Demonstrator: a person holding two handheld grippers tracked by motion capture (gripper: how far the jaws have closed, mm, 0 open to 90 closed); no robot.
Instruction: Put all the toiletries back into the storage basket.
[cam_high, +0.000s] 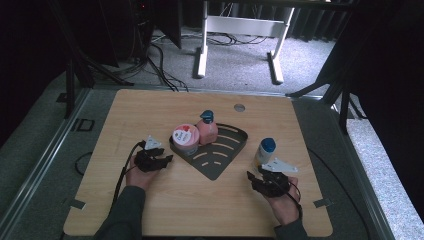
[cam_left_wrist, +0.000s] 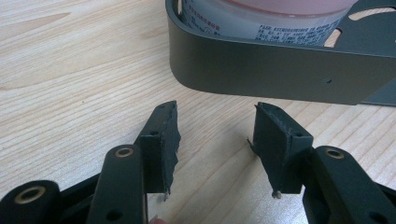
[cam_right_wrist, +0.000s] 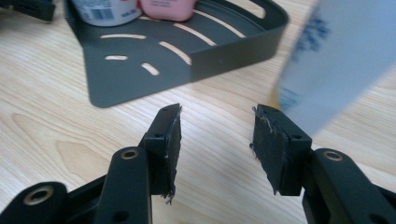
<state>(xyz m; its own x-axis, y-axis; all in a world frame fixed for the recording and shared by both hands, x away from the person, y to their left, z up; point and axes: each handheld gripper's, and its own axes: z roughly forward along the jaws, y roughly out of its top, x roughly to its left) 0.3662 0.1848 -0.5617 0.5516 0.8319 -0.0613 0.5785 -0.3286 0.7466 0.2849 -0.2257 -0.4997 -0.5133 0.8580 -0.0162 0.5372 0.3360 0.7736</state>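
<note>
The right gripper (cam_high: 256, 179), fingers parted and empty, nears the blue-capped bottle (cam_high: 264, 151) standing on the counter (cam_high: 150, 110) beside the dark caddy (cam_high: 235, 150), likely to load it, while the left gripper (cam_high: 161, 161) waits likewise parted.

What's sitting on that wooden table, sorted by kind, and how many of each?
Dark corner tray: 1
Pink tub with a white lid, in the tray: 1
Pink pump bottle with a teal top, in the tray: 1
Bottle with a blue cap, standing outside the tray: 1
Hand-held grippers, left gripper and right gripper: 2
Total: 6
</note>
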